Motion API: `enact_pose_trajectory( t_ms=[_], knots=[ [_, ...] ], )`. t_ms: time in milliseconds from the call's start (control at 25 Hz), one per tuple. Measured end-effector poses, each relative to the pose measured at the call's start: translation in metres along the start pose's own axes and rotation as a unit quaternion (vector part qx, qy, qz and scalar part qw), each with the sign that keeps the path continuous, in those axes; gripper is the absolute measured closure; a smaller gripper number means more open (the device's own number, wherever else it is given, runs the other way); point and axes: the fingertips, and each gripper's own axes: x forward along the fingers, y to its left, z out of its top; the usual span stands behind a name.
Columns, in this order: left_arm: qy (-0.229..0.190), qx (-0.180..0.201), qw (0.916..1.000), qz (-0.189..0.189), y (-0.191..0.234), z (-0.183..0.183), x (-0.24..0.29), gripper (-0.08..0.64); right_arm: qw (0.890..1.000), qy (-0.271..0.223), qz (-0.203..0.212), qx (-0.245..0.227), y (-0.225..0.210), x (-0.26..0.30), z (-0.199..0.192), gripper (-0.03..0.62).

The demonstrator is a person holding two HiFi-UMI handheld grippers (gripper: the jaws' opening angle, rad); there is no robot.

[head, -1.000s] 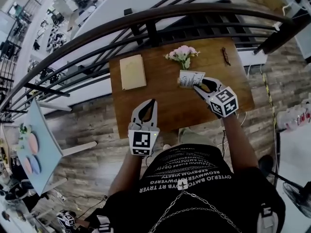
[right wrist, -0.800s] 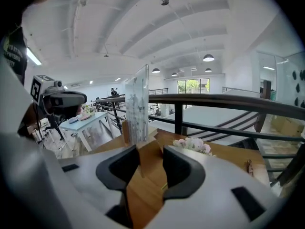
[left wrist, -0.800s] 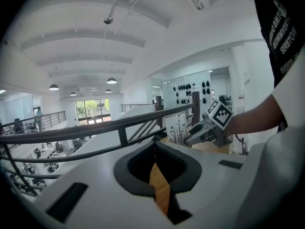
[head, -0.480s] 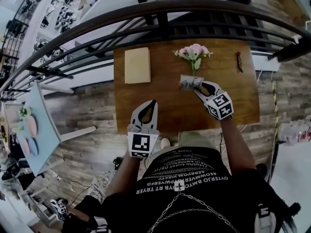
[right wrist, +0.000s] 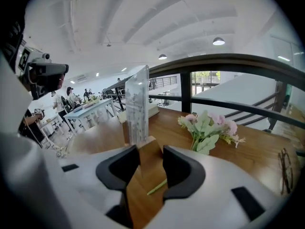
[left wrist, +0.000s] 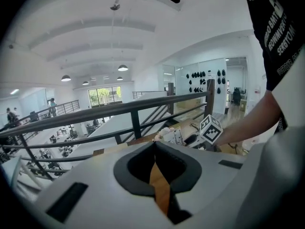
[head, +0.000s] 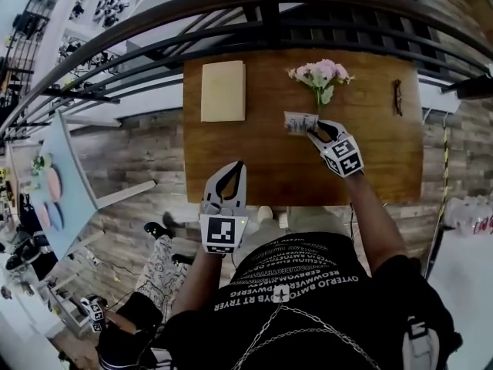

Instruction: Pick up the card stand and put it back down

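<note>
The card stand (head: pixel 299 122), a clear upright card holder on a small wooden base, is at mid-table just below the flowers. My right gripper (head: pixel 311 132) is shut on it. In the right gripper view the wooden base (right wrist: pixel 145 149) sits pinched between both pads and the clear card (right wrist: pixel 137 106) rises above them. Whether the base touches the wooden table (head: pixel 370 168) I cannot tell. My left gripper (head: pixel 236 168) hangs over the table's front edge with its jaws shut on nothing; its own view shows the tips (left wrist: pixel 155 147) meeting.
A beige book (head: pixel 223 91) lies at the back left of the table. Pink flowers (head: pixel 320 74) lie behind the stand and dark glasses (head: pixel 397 97) at the back right. A dark railing (head: pixel 262 10) runs along the far side. Another person's legs (head: pixel 158 272) stand lower left.
The head view has swung, so the table now sits squarer in frame. My right gripper keeps its hold on the card stand; my left gripper stays shut near the front edge.
</note>
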Motion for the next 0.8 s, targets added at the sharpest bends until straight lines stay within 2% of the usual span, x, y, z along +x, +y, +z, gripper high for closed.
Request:
enact_pose_trajectory(
  t_ms=[560, 680, 800],
  knots=[
    [0.011, -0.012, 0.9998, 0.007, 0.007, -0.015, 0.000, 0.532, 0.999, 0.051, -0.003, 0.000, -0.010, 0.048, -0.044, 0.420],
    [0.012, -0.015, 0.9998, 0.006, 0.009, -0.018, -0.004, 0.532, 0.997, 0.070, -0.013, -0.012, -0.009, 0.054, -0.053, 0.416],
    [0.013, -0.028, 0.9995, 0.003, 0.010, -0.024, -0.013, 0.532, 0.996, 0.082, -0.030, 0.003, -0.008, 0.053, -0.061, 0.410]
  ],
)
